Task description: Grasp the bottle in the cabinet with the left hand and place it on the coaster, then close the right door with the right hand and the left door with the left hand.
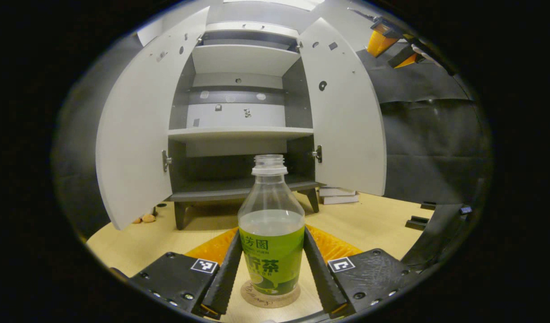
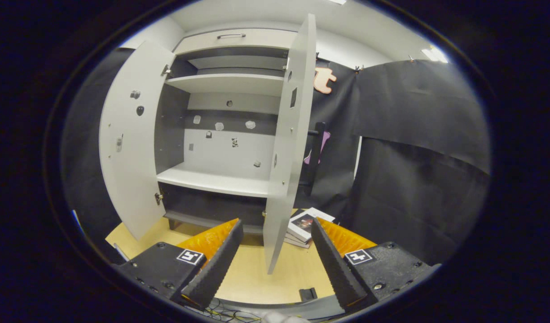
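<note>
A clear bottle [image 1: 271, 233] with a green label and no cap stands upright on a round cork coaster [image 1: 270, 297] on the wooden table. My left gripper [image 1: 271, 235] is shut on the bottle, one finger pressing each side of the label. Behind it the cabinet [image 1: 241, 132] has both doors open: the left door [image 1: 133, 134] and the right door [image 1: 346, 116]. My right gripper [image 2: 275, 229] is open with nothing held. The edge of the right door [image 2: 286, 157] stands a little beyond the gap between its fingers. The right gripper [image 1: 391, 45] also appears far off at the upper right.
A stack of books [image 2: 307, 223] lies on the table beside the cabinet's right foot, also seen as books [image 1: 338, 195]. Small brown bits [image 1: 144, 218] lie under the left door. Black blocks [image 1: 419, 220] sit at the table's right edge. Black cloth hangs to the right.
</note>
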The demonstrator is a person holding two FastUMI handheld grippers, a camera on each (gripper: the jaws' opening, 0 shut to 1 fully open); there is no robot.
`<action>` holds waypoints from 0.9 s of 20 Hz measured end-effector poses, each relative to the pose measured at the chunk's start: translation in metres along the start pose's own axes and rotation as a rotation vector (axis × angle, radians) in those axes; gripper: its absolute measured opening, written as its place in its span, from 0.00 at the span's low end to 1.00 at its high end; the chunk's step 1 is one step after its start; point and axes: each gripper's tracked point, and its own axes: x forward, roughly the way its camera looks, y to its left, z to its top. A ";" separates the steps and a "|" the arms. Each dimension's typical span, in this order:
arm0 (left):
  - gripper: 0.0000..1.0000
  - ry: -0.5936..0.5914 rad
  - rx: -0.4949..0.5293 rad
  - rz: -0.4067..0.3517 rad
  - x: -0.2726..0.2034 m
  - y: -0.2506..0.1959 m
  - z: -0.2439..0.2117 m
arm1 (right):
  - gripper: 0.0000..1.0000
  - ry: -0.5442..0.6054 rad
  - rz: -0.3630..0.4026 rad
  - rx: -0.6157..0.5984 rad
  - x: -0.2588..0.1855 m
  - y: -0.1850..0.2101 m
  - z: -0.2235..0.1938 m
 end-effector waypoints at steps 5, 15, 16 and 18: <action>0.72 -0.003 -0.010 0.011 -0.006 0.001 -0.015 | 1.00 0.007 0.013 -0.021 -0.001 0.005 -0.002; 0.95 -0.012 0.034 0.016 -0.014 -0.001 0.005 | 1.00 0.017 0.037 -0.023 -0.002 0.011 -0.007; 0.96 -0.020 0.041 0.027 -0.014 0.001 0.014 | 0.99 0.013 0.037 -0.017 -0.003 0.011 -0.006; 0.98 -0.035 0.025 0.041 -0.015 0.002 0.035 | 0.99 0.005 0.039 -0.003 -0.003 0.009 -0.006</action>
